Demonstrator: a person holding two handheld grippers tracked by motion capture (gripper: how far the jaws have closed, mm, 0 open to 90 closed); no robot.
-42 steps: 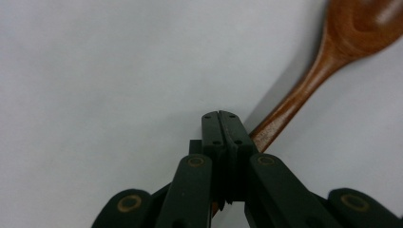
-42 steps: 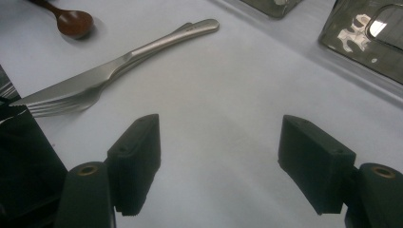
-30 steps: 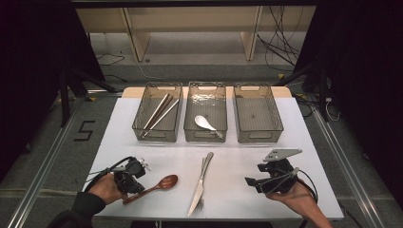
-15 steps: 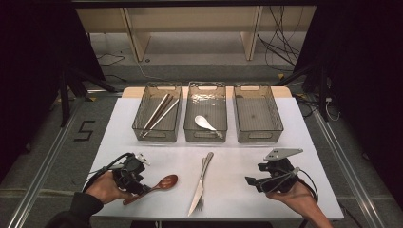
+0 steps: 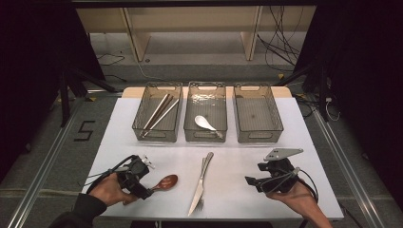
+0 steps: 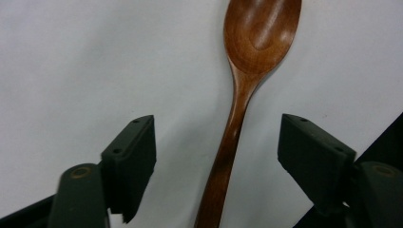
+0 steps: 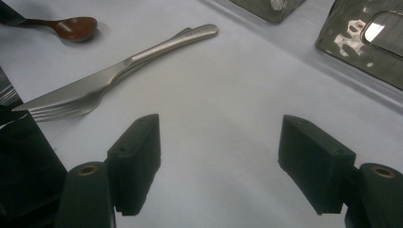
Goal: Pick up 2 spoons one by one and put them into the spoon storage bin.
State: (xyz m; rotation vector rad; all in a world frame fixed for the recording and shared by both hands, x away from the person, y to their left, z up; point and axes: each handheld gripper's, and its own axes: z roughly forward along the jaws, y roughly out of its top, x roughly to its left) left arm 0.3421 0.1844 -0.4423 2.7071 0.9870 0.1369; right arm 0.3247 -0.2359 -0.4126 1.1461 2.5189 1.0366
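While both tongs gape (gripping nothing), the left tongs (image 6: 216, 152) straddle the wooden spoon (image 6: 247, 80).

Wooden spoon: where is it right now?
In the high view the wooden spoon lies on the table's front left, handle between the open left gripper's jaws, left of the knife and fork.

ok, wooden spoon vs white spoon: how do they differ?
The wooden spoon is dark brown; the white spoon is pale. The wooden spoon lies on the bare table with its handle between the open left claw; the white spoon lies in the middle basket. Both lie flat.
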